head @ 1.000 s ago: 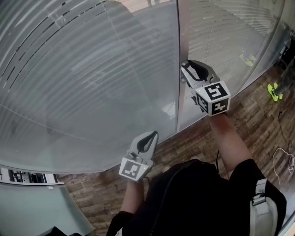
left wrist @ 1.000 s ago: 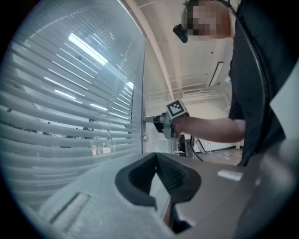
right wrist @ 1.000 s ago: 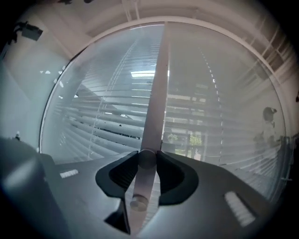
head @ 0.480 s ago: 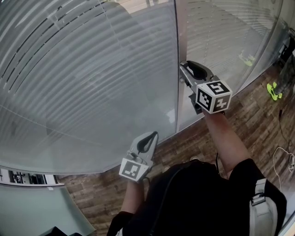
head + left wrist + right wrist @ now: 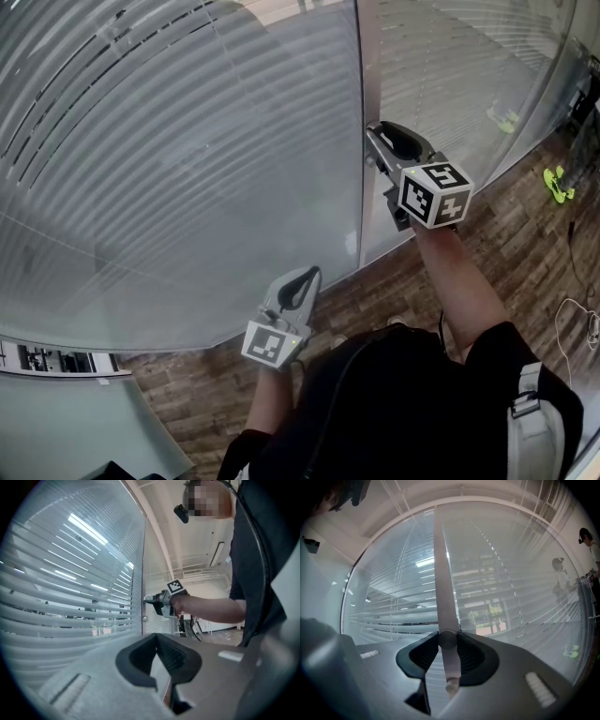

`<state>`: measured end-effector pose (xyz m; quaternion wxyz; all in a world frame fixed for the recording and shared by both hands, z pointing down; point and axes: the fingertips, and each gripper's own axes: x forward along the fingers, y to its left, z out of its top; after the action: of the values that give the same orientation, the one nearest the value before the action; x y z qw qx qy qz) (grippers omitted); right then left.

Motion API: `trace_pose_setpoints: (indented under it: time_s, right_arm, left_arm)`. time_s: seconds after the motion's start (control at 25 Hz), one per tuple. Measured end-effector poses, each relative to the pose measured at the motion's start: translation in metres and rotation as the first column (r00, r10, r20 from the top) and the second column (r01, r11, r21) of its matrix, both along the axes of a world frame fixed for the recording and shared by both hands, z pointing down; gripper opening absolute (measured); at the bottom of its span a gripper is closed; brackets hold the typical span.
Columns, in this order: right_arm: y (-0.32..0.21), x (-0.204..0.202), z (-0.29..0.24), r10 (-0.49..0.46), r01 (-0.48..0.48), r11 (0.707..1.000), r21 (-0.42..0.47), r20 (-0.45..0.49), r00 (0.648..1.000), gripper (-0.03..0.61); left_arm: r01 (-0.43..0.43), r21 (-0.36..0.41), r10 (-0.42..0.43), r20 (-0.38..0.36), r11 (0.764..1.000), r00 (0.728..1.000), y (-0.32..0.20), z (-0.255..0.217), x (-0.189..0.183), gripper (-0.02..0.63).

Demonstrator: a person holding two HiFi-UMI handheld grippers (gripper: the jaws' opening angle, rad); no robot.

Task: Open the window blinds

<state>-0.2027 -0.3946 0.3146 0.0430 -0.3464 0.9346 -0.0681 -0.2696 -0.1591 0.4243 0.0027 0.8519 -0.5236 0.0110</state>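
Note:
Pale horizontal window blinds (image 5: 187,169) cover the glass panels in front of me, left and right of a grey upright frame post (image 5: 361,84). My right gripper (image 5: 382,142) points level at that post and is shut on the blinds' thin tilt wand (image 5: 442,573), which hangs upright between its pads (image 5: 461,651). The wand's lower end (image 5: 451,686) pokes out below the jaws. The left gripper view shows the slats (image 5: 70,602) partly tilted, with gaps between them, and the right gripper (image 5: 149,600) at the wand. My left gripper (image 5: 300,281) hangs lower and nearer to me, shut on nothing, off the blinds.
Wood-plank floor (image 5: 394,291) runs below the windows. Yellow-green objects (image 5: 558,186) and cables (image 5: 577,323) lie on it at the right. A ledge (image 5: 56,361) sits at the lower left. People (image 5: 560,581) stand beyond the glass on the right.
The right gripper has rolled about its own axis while holding the wand; its marker cube shows a turned face. The slats show more distinct stripes. The left gripper stayed put.

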Motion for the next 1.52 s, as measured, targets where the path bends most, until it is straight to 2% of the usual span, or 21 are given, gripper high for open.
trace_pose_setpoints:
  time_s: [0.56, 0.72, 0.88, 1.0, 1.08, 1.16, 1.32, 1.4, 1.52]
  right_arm:
    - [0.000, 0.000, 0.001, -0.006, 0.006, 1.000, 0.010, -0.001, 1.000, 0.127]
    - [0.003, 0.002, 0.001, -0.024, 0.025, 0.999, 0.023, -0.020, 1.000, 0.151]
    - [0.008, 0.004, 0.015, -0.045, 0.048, 0.998, 0.037, -0.088, 0.995, 0.182]
    - [0.012, 0.003, 0.024, -0.048, 0.070, 0.993, 0.097, -0.207, 0.977, 0.195]
    - [0.015, 0.003, 0.022, -0.011, 0.084, 0.975, 0.207, -0.334, 0.942, 0.199]
    - [0.019, 0.000, 0.016, 0.023, 0.131, 0.942, 0.309, -0.448, 0.894, 0.199]
    - [0.024, -0.003, 0.011, 0.090, 0.227, 0.873, 0.431, -0.600, 0.795, 0.201]
    - [0.024, -0.003, 0.008, 0.189, 0.273, 0.815, 0.511, -0.679, 0.709, 0.204]
    - [0.024, -0.008, 0.009, 0.357, 0.370, 0.697, 0.614, -0.744, 0.564, 0.204]
  left_arm:
    - [-0.017, 0.005, 0.017, 0.000, 1.000, 1.000, -0.004, 0.001, 0.001, 0.004]
    - [-0.028, 0.008, 0.028, -0.002, 1.000, 1.000, -0.008, -0.001, 0.004, 0.003]
    - [-0.033, 0.005, 0.033, -0.003, 0.999, 0.999, -0.011, 0.001, 0.005, 0.003]
    - [-0.037, -0.001, 0.037, -0.007, 0.999, 0.999, -0.011, 0.002, 0.004, 0.003]
    - [-0.035, -0.004, 0.035, -0.012, 0.999, 0.999, -0.011, 0.003, 0.002, 0.003]
    - [-0.029, -0.003, 0.029, -0.014, 1.000, 0.999, -0.012, 0.003, 0.001, 0.003]
    - [-0.028, -0.004, 0.028, -0.014, 1.000, 1.000, -0.009, 0.004, 0.002, 0.004]
    - [-0.024, -0.005, 0.024, -0.014, 1.000, 1.000, -0.008, 0.003, 0.000, 0.003]
    - [-0.020, -0.010, 0.020, -0.010, 1.000, 1.000, -0.007, 0.004, -0.003, 0.004]
